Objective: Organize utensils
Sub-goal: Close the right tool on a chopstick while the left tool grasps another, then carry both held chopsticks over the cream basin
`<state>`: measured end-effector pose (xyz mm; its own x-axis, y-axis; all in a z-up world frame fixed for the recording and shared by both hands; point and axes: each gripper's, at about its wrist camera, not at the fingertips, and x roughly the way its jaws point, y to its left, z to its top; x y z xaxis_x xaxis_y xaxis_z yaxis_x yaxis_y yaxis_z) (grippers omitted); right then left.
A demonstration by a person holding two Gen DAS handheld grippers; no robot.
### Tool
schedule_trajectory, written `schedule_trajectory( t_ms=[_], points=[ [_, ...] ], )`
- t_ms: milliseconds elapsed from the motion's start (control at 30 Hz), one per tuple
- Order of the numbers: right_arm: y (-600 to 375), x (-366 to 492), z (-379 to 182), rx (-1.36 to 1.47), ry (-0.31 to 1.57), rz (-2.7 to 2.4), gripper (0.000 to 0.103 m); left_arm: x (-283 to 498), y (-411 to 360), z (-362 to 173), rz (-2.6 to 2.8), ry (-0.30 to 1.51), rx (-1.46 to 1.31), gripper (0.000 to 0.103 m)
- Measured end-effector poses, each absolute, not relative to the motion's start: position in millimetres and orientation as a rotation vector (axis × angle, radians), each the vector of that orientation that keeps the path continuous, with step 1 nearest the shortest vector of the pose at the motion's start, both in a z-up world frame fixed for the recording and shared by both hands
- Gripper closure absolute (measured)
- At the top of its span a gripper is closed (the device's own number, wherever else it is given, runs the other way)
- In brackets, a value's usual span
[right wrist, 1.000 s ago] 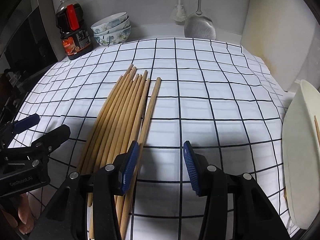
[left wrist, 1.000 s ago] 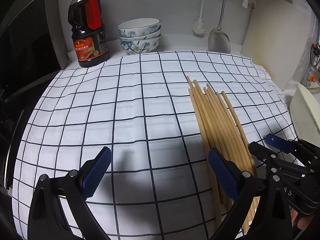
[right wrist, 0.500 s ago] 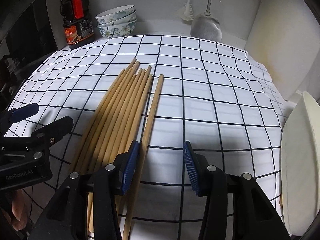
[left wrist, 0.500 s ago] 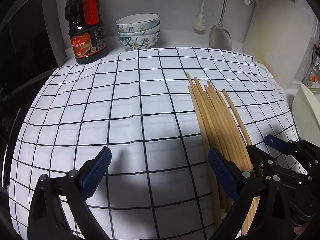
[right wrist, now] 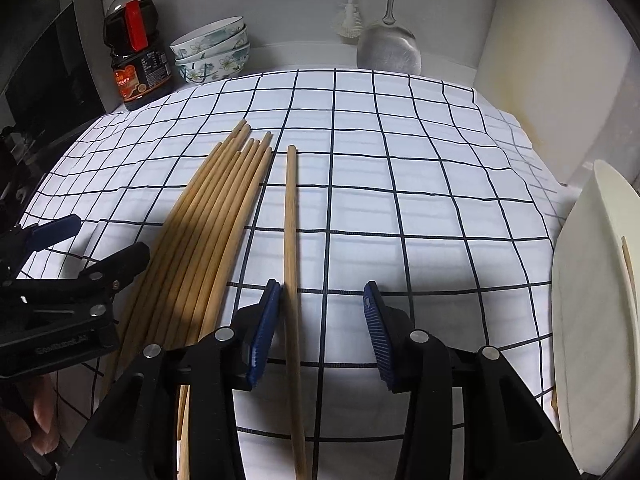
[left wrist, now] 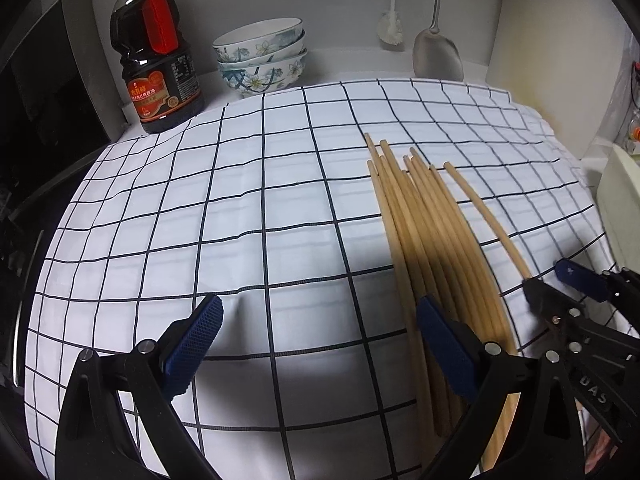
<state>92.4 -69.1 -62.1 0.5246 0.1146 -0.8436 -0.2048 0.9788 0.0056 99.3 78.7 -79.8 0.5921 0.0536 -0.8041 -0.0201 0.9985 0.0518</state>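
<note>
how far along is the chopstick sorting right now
Early. Done: one chopstick already lies in the white tray. In hand: nothing gripped; the open right gripper straddles a single chopstick lying apart from the bundle. Left: that bundle on the checked cloth; the left gripper is open beside it.

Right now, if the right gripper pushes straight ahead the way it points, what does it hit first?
Probably the single chopstick between the open fingers of the right gripper, close to the left finger. Beyond it, bare checked cloth, then the metal spatula at the wall. Depth is uncertain.
</note>
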Motion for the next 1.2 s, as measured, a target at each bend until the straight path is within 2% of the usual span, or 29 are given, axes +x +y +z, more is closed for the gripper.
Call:
schedule_trajectory(
  t_ms=[433, 500, 533, 567, 600, 667, 700, 767, 867, 1200],
  points=[
    [-60, 94, -63, -0.122, 0.984, 0.213, 0.062, 113, 82, -87, 0.049, 0.960, 0.020, 0.007],
    [-57, 93, -63, -0.131, 0.982, 0.231, 0.071, 111, 83, -86, 0.021, 0.956, -0.006, 0.015],
    [-55, 92, -62, -0.139, 0.980, 0.235, 0.075, 110, 82, -85, 0.026, 0.944, -0.003, 0.025],
    [-55, 92, -62, -0.145, 0.978, 0.237, 0.084, 108, 81, -83, 0.017, 0.935, -0.002, 0.038],
    [-55, 92, -62, -0.152, 0.977, 0.236, 0.091, 106, 79, -82, 0.011, 0.930, -0.002, 0.044],
    [-56, 92, -62, -0.150, 0.977, 0.235, 0.096, 102, 75, -80, -0.001, 0.918, 0.005, 0.065],
    [-57, 93, -62, -0.142, 0.978, 0.238, 0.096, 101, 73, -80, -0.007, 0.914, 0.009, 0.070],
    [-59, 93, -62, -0.134, 0.977, 0.239, 0.096, 98, 70, -80, -0.024, 0.909, 0.010, 0.093],
    [-60, 93, -62, -0.121, 0.975, 0.237, 0.097, 97, 72, -79, -0.040, 0.912, -0.013, 0.096],
    [-66, 89, -48, -0.035, 0.953, 0.247, 0.097, 90, 83, -68, -0.096, 0.916, -0.096, 0.096]
  ],
)
